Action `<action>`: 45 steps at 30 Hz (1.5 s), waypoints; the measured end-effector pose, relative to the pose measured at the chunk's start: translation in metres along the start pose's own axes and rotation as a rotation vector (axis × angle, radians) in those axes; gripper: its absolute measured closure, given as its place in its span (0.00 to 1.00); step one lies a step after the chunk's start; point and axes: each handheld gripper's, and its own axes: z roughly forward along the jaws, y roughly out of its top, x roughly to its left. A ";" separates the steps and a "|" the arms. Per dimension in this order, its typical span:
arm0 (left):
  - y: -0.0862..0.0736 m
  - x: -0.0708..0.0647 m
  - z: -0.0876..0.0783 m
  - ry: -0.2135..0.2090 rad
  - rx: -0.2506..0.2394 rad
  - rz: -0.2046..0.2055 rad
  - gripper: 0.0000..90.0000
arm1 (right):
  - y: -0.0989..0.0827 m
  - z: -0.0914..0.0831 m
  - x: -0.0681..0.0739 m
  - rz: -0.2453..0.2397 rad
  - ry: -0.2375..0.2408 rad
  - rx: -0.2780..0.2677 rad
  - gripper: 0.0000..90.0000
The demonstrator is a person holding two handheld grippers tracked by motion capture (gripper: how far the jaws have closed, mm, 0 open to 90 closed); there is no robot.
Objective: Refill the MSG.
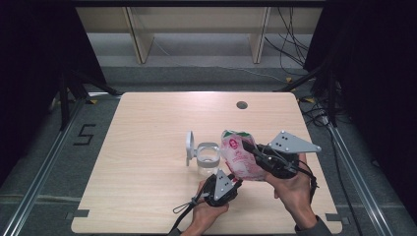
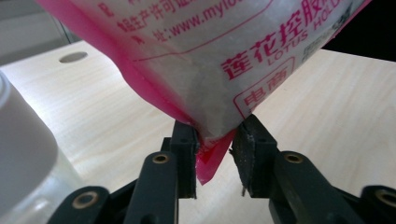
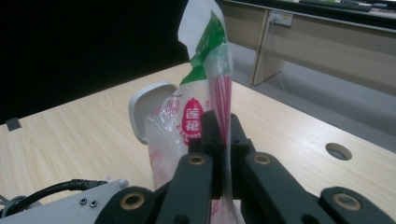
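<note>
Room: dark curtained bay, pale shelving at the far wall, cables on the grey floor to the right.
Surface: light wooden table [image 1: 147,147] with a round cable hole [image 1: 241,104] near its far edge.
Bag: a pink-and-white printed plastic pouch [image 1: 239,156] with a green top, held off the table right of centre, just right of the jar.
Jar: a clear glass jar [image 1: 208,158] with its white hinged lid [image 1: 189,147] swung open to the left (mouth free, likely to receive the contents).
Right gripper: the right gripper [image 3: 219,135] has its jaws pressed together on the bag's upper film, so the pouch hangs upright.
Left gripper: the left gripper [image 2: 215,149] sits at the near bottom corner of the bag; jaws partly closed around that corner, the left pad touching the film, the right pad just clear of it.
Judgement: a hold at top and bottom would let the person tip the bag toward the jar.
</note>
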 end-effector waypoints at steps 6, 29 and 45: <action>0.003 -0.004 0.005 -0.005 -0.026 -0.052 0.80 | 0.011 0.010 0.000 -0.037 0.011 0.026 1.00; 0.005 -0.011 0.029 -0.064 -0.148 -0.225 0.82 | 0.033 0.059 0.001 -0.060 0.040 0.144 1.00; 0.005 -0.007 0.038 -0.082 -0.178 -0.288 0.82 | 0.037 0.078 -0.002 -0.042 0.036 0.188 1.00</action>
